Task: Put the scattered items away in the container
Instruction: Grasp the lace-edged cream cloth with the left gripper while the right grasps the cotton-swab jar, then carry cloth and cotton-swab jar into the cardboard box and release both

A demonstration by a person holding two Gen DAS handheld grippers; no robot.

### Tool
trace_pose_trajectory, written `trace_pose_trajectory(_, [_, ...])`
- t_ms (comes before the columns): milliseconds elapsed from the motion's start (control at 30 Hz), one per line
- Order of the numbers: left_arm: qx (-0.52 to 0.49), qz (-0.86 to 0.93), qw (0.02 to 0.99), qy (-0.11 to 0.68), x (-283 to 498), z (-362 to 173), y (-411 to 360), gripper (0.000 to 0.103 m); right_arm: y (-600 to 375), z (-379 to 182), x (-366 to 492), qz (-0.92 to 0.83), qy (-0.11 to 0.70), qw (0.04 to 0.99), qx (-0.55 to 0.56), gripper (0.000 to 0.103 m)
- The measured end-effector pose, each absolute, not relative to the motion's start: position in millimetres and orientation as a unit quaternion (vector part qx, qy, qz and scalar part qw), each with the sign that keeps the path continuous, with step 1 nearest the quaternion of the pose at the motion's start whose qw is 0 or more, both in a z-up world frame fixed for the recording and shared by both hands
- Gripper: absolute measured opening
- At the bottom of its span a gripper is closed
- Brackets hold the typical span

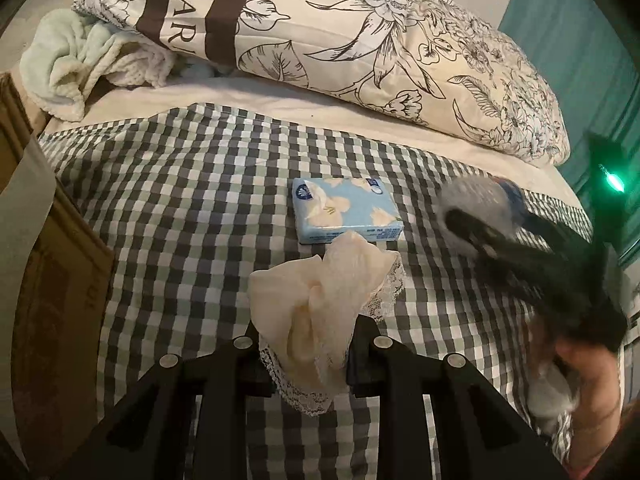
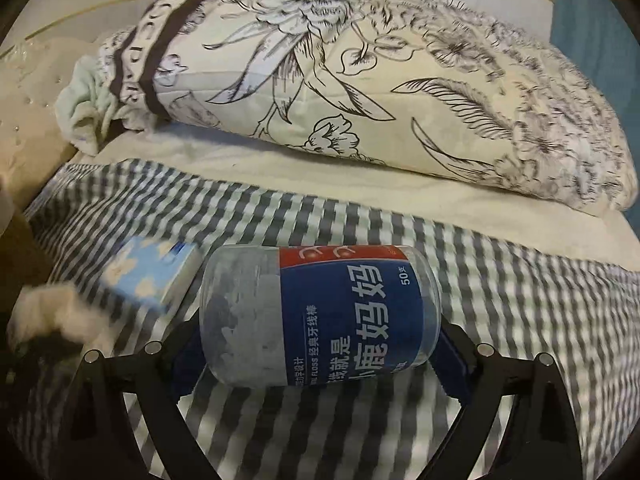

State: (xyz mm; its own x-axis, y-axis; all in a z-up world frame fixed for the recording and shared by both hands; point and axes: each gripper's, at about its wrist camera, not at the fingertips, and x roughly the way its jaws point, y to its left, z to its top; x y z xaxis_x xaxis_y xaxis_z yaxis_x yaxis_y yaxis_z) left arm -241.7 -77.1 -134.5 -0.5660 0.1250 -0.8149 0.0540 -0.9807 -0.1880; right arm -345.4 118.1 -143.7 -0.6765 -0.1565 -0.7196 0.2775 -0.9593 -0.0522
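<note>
My left gripper is shut on a cream lace-edged cloth and holds it above the checked bedsheet. A blue floral tissue pack lies on the sheet just beyond the cloth; it also shows in the right wrist view. My right gripper is shut on a clear floss-pick jar with a blue label, held sideways above the sheet. The jar shows blurred in the left wrist view, right of the tissue pack. A brown cardboard box stands at the left.
A big floral pillow lies across the back of the bed, with a pale green towel bunched at its left end. A teal wall is at the right. The cloth in my left gripper shows blurred at the left of the right wrist view.
</note>
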Motion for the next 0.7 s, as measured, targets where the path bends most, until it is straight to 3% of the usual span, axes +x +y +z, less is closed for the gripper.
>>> trace_pose_trajectory(367, [-0.466,0.882,0.009,-0.072,-213,-111,-52,0.022,125,-114,-235,-0.903,0.068,0.136,0.403,0.094])
trace_pose_trajectory(700, [-0.424,0.903,0.03,-0.054,-152,-50,-21,0.022,154,-48,-177,-0.915,0.028,0.14,0.377,0.094])
